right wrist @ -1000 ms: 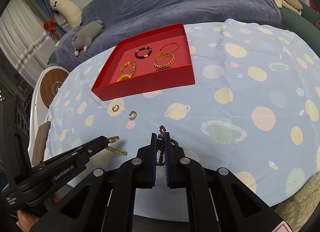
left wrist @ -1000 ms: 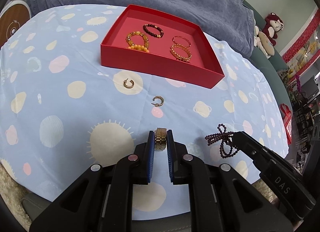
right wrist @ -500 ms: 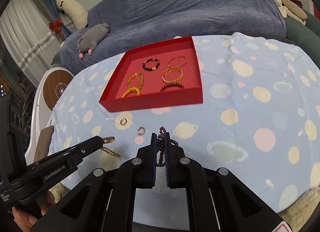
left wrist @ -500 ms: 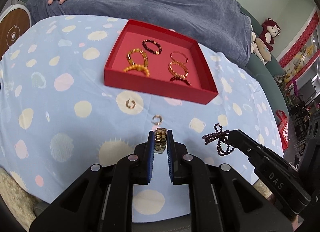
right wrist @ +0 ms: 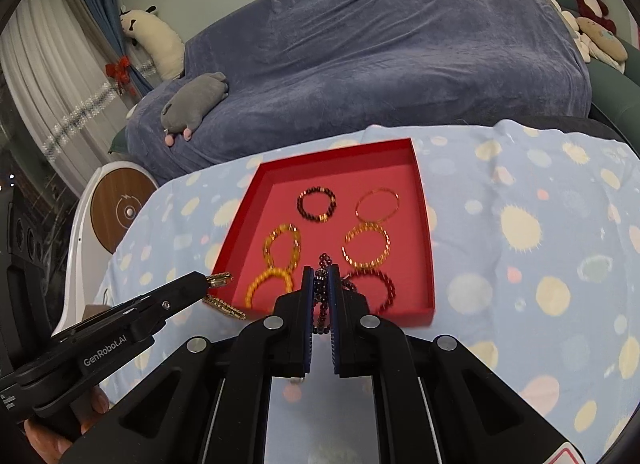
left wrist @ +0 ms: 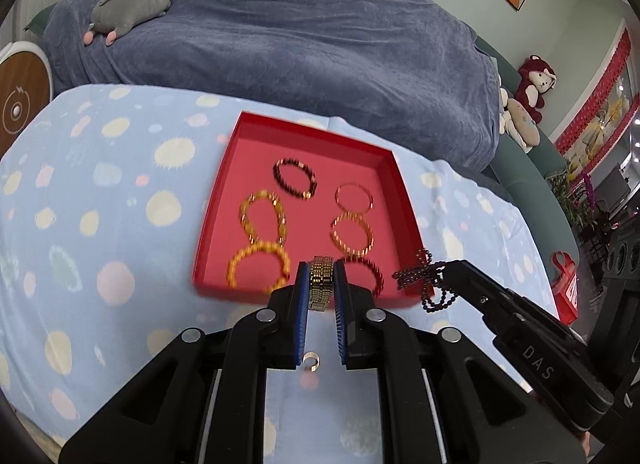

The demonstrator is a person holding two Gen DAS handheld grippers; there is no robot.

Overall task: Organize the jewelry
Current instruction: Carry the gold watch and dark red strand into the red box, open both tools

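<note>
Left hand-held gripper [left wrist: 321, 282] pinches a gold band [left wrist: 322, 284] edge-on – light, slick; right hand-held gripper [right wrist: 320, 288] clamps limp beads [right wrist: 322, 296], both at the tray's [right wrist: 424, 220] near wall.

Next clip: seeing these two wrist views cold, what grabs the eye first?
The red tray in the middle of the spotted blue tablecloth, six bracelets lying inside. Just in front of its near wall, the left tool clamps a gold link bracelet, and the right tool clamps a dark beaded strand.
</note>
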